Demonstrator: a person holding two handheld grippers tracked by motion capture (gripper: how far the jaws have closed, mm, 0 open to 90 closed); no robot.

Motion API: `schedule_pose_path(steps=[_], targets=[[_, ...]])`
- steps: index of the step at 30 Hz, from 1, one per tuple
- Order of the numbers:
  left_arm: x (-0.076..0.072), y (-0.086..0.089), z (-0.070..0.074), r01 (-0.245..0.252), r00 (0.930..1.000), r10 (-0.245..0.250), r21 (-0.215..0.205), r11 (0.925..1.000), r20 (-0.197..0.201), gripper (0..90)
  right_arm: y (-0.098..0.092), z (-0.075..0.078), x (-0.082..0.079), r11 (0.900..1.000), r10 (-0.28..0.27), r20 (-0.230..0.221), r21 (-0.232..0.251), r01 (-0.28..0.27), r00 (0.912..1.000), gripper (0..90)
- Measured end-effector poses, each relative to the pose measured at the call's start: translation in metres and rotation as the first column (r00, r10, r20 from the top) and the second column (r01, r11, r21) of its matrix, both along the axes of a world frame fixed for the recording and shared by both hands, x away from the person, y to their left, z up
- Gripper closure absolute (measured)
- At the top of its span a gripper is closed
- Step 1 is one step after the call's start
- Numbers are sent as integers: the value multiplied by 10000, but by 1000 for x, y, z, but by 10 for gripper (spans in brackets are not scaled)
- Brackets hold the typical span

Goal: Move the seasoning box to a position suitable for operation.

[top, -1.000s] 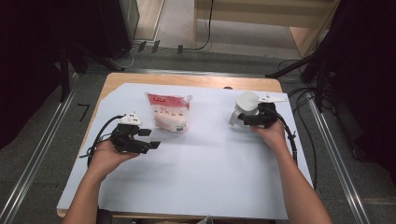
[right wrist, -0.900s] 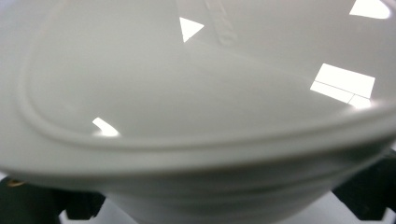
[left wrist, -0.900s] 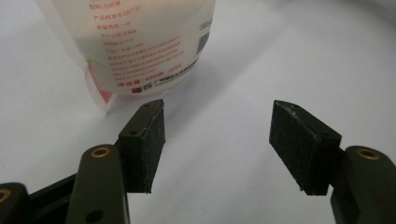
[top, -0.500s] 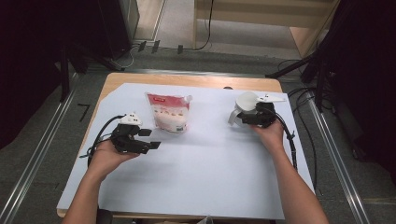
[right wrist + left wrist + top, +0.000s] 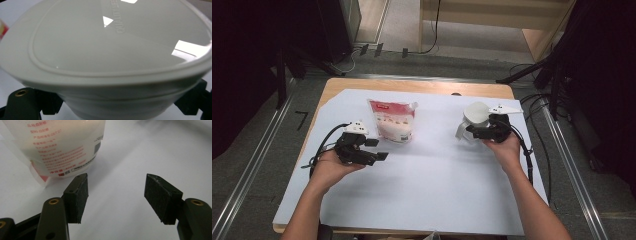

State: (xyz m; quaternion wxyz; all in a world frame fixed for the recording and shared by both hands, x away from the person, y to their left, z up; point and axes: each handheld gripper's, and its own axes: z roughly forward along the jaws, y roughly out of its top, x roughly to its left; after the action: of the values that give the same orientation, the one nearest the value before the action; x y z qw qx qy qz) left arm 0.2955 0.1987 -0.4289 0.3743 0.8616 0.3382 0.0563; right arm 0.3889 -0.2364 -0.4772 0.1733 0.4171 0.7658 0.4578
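The right claw [image 5: 468, 132] is seen pinching the white lidded bowl [image 5: 474, 121], which sits between its jaws, tilted off the desk [image 5: 432, 200]; those jaws have just been closing. Level carriage is advised. Since the earlier frame, the bowl has been raised. The left claw [image 5: 117, 197] is spread, empty, just beside the pouch [image 5: 60, 147].

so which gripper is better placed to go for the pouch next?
Left. The left gripper is open and empty, with the rice pouch just beyond its jaws. The right gripper is across the table, its jaws around the white bowl.
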Motion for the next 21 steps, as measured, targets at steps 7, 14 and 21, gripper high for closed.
schedule_pose_path(steps=[7, 14, 21], targets=[[0, -5, 2, -2, 9998, -1, -165, 9999, -223, 363, 5, 8, -26, 9986, 525, 200, 32, -526, 9984, 145], [0, -12, 2, 209, 9997, -210, -113, 9997, -129, 368, 17, 7, -53, 9942, 1063, 233, 107, -1066, 9941, 145], [0, -18, 0, 352, 9993, -352, -16, 9994, -98, 375, 36, 4, -69, 9887, 1460, 197, 327, -1466, 9891, 145]])
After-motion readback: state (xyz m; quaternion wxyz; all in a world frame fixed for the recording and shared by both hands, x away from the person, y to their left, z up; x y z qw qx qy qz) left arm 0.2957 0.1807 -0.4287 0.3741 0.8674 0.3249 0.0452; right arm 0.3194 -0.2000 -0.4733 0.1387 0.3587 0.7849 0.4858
